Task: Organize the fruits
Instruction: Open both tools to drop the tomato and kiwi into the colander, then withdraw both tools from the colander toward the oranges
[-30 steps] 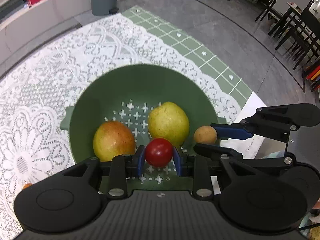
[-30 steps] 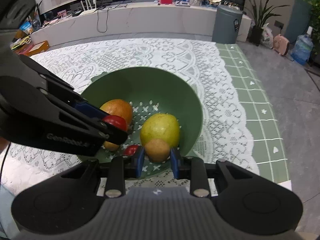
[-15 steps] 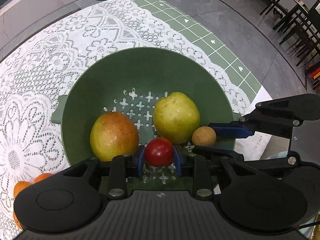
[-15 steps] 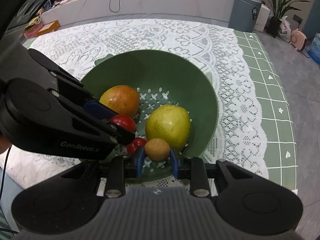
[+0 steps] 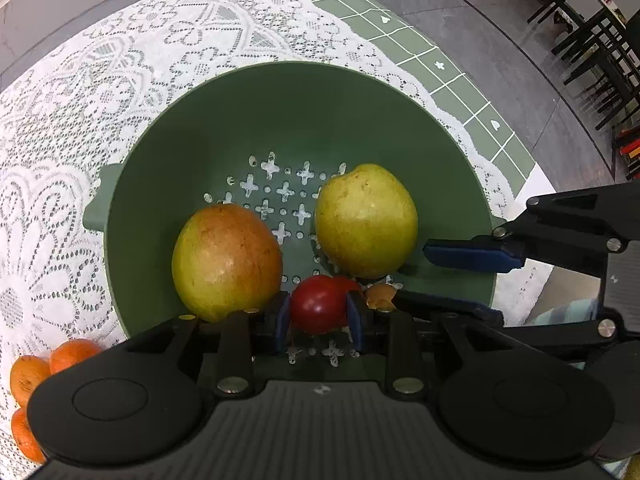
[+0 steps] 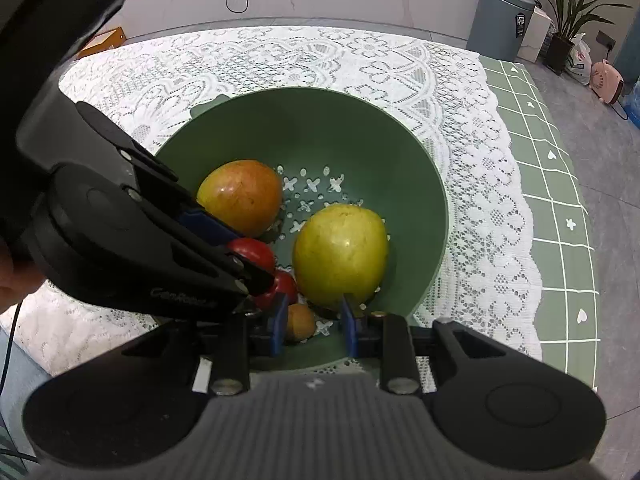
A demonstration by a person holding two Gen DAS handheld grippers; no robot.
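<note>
A green colander bowl [image 5: 256,120] [image 6: 416,184] holds a red-yellow apple [image 5: 226,258] [image 6: 240,196] and a yellow-green pear [image 5: 366,220] [image 6: 340,254]. My left gripper [image 5: 318,318] [image 6: 248,264] reaches down inside the bowl, shut on a red cherry tomato [image 5: 318,306] [image 6: 252,249]. A second red tomato [image 6: 283,283] lies just under it. My right gripper [image 6: 314,322] [image 5: 416,276] is at the bowl's near side, its pads slightly apart. A small brown fruit [image 6: 300,320] [image 5: 380,294] rests low against the left pad, and bare bowl shows between it and the right pad.
The bowl stands on a white lace cloth [image 6: 472,168] over a green checked cloth [image 6: 560,184]. Several small oranges [image 5: 28,372] lie on the lace left of the bowl. The table's edge [image 5: 532,176] and the floor are to the right. A grey bin [image 6: 502,20] stands beyond.
Both grippers have sunk closer to the bowl's floor. The brown fruit, earlier filling the right jaws, now sits lower and off to the left pad. The tomato stays gripped.
</note>
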